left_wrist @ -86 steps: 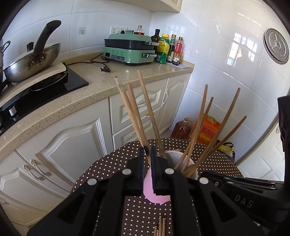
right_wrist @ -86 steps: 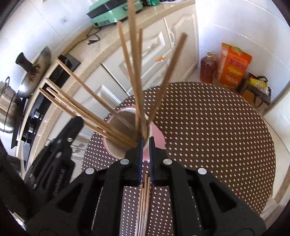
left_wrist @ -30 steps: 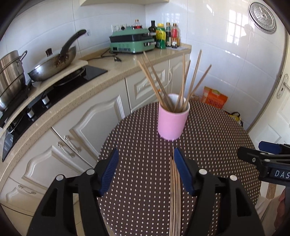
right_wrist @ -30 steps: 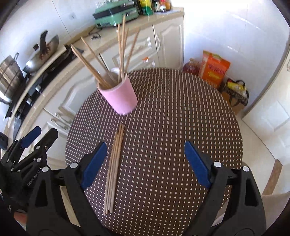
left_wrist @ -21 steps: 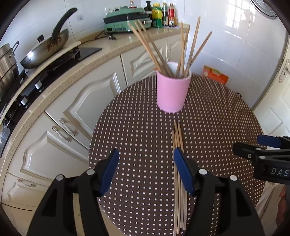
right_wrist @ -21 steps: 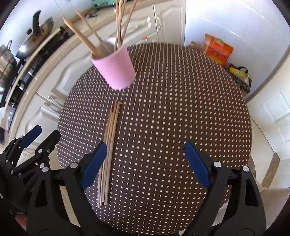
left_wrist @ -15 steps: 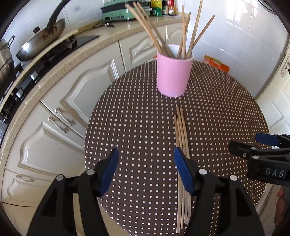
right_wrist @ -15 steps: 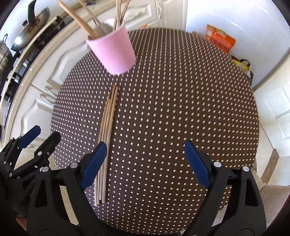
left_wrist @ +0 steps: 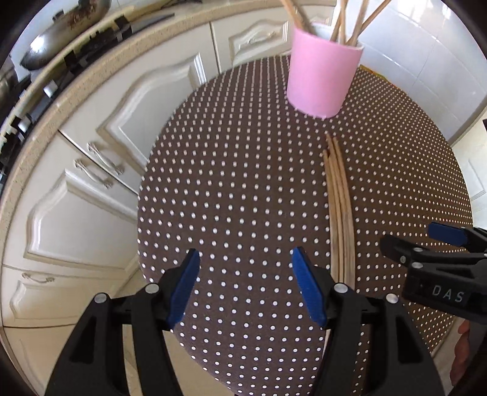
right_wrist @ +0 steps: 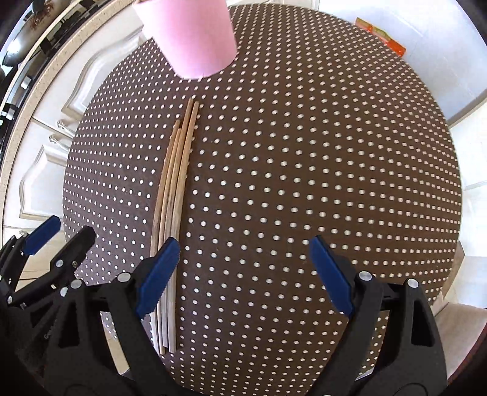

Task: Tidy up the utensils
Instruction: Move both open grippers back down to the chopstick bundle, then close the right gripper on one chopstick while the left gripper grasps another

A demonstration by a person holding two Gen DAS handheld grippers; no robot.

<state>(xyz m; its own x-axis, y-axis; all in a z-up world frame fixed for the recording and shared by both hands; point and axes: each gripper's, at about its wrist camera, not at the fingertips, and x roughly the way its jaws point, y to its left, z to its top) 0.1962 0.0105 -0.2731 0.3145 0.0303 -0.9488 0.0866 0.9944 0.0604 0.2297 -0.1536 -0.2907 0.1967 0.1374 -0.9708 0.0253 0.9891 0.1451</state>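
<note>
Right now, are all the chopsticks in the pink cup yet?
Not yet. Several wooden chopsticks already stand in the pink cup. Both the left gripper and the right gripper are open and empty above the brown polka-dot round table. A bundle of loose wooden chopsticks lying flat there is what's left.

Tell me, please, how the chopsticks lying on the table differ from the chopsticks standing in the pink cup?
The loose chopsticks lie flat on the dotted tablecloth; the chopsticks in the pink cup stand tilted, leaning against its rim. The loose ones sit side by side in a tight, nearly parallel bundle; the cup's fan out in different directions. The loose ones show nearly full length; the cup's are partly hidden. Both sets are plain light wood.
</note>
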